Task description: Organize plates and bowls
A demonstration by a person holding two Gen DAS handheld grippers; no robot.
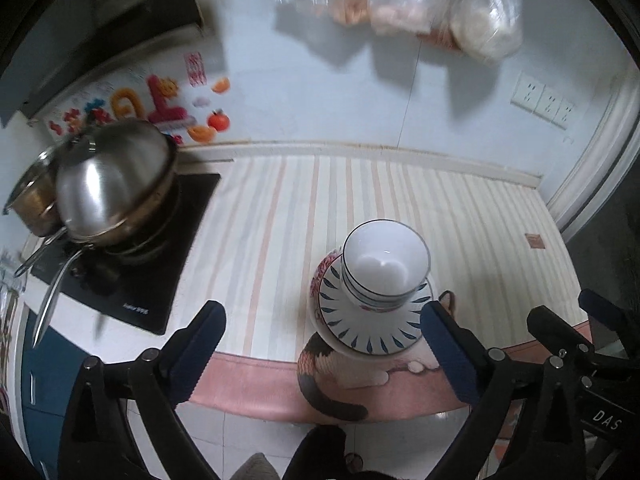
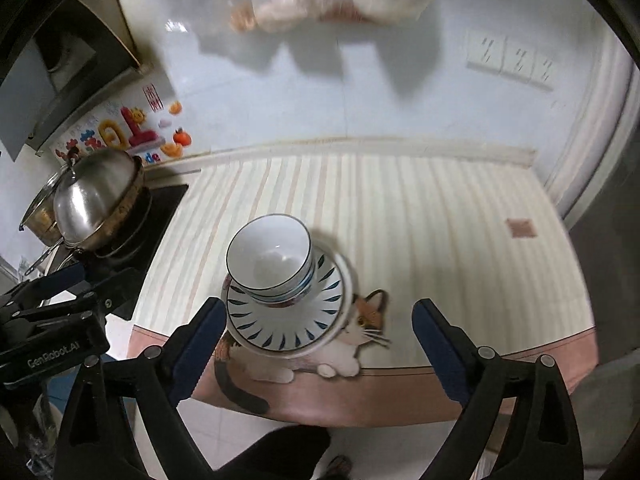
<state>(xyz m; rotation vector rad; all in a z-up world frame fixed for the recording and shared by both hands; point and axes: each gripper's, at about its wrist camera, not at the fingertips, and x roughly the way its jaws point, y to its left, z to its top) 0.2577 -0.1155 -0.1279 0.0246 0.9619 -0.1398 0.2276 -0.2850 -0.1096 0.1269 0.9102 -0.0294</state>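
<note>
On striped mat [image 1: 280,220]: bowl stack [image 1: 386,264] atop plate stack [image 1: 370,320]; both hand-held grippers wide open, empty.

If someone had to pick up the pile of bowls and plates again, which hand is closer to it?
Probably the right. In its own view the stack sits beside the right hand-held gripper's left finger. The left hand-held gripper sees the stack off to its right. Both are open and empty.

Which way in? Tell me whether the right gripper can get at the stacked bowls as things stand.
Probably yes: the right gripper is open and empty, and the bowls sit uncovered on the plates just ahead, nothing between.
</note>
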